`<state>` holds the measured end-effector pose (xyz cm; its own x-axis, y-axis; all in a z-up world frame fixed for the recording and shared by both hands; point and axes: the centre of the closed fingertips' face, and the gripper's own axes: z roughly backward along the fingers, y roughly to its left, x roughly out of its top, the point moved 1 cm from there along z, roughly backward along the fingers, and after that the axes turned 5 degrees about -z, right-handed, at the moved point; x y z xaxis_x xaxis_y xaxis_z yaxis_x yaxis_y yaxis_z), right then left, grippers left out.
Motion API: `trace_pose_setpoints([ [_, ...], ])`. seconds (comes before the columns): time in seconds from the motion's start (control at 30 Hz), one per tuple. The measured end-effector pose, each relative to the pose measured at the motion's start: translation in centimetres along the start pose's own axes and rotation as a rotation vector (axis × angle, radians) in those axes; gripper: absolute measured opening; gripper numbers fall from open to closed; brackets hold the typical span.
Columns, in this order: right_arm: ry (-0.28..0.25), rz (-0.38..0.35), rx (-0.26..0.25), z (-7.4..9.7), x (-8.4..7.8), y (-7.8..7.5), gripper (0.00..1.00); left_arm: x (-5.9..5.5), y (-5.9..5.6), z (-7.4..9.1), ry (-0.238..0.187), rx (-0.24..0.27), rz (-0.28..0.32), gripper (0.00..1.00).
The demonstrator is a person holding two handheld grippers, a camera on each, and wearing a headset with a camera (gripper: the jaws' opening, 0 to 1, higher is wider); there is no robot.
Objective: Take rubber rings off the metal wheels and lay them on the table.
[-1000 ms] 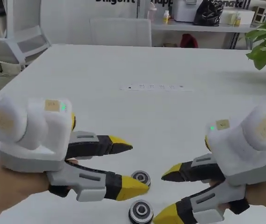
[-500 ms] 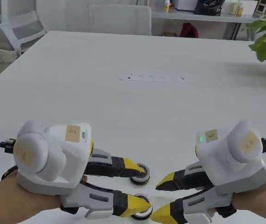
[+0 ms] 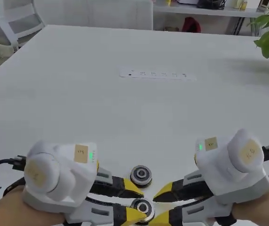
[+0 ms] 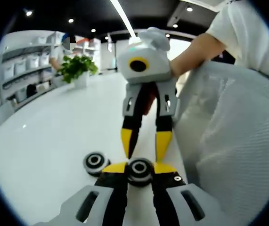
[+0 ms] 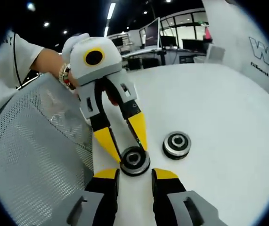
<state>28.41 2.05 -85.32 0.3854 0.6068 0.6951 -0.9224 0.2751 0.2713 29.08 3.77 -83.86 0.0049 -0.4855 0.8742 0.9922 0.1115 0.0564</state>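
Zero rings off so far, going by what lies on the table (image 3: 125,108). Both wheels carry their dark rubber rings (image 5: 188,145) around the metal hub.

Status:
- left gripper (image 3: 143,201): its yellow tips sit against opposite sides of the near wheel (image 5: 134,161). Contact looks real on both sides in the left gripper view, so I read it as clamped on that wheel. How hard it grips I can't judge.
- right gripper (image 5: 135,174): jaws apart, nothing in them. It faces the left gripper head-on, tips just short of the same wheel. The wheel lies flat on the table just ahead of the gap between its jaws.
- far wheel (image 5: 176,143): flat on the table, just outside the left gripper's far jaw, on the side away from the person. It's close to that jaw and to the near wheel but touching neither. No jaw is on it.

Progress: early, I'd say. The step in hand looks like bracing the first wheel with the left gripper so the right one can get a tip on the ring and peel it.

Left to do:
- pull the ring off the near wheel and lay it down
- the same for the far wheel

Risks: the ring sits flush and the wheel is low on the table, so there's little edge for the right tips to catch. If the left hold is light, the wheel could spin or skate out sideways.
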Motion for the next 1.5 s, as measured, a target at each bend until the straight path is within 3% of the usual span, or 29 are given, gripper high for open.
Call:
trace_pose_setpoints([
  [0.37, 0.023, 0.037, -0.012, -0.2, -0.4, -0.1, 0.16, 0.0, -0.3, -0.1, -0.002, 0.007, -0.01, 0.15],
  [0.5, 0.044, 0.048, -0.018, -0.1, -0.8, -0.2, 0.08, 0.0, -0.4, 0.0, -0.006, 0.013, -0.01, 0.14],
  [0.67, 0.049, 0.03, -0.02, -0.2, -0.8, -0.2, 0.07, 0.0, -0.4, 0.1, -0.011, 0.018, -0.018, 0.14],
  [0.77, 0.057, 0.051, -0.038, -0.1, -0.7, -0.3, 0.01, -0.1, -0.4, 0.1, -0.015, 0.028, -0.018, 0.14],
  [0.97, 0.06, 0.038, -0.043, 0.0, -0.7, -0.3, 0.0, -0.1, -0.4, 0.1, -0.019, 0.029, -0.014, 0.14],
  [1.23, -0.008, -0.149, -0.012, 0.5, -0.4, -0.9, 0.0, -0.3, -0.2, 0.1, -0.023, 0.029, -0.023, 0.14],
  [1.5, -0.084, -0.326, 0.035, 1.0, -0.1, -1.2, 0.0, -0.3, -0.1, 0.1, 0.0, 0.011, -0.052, 0.14],
])
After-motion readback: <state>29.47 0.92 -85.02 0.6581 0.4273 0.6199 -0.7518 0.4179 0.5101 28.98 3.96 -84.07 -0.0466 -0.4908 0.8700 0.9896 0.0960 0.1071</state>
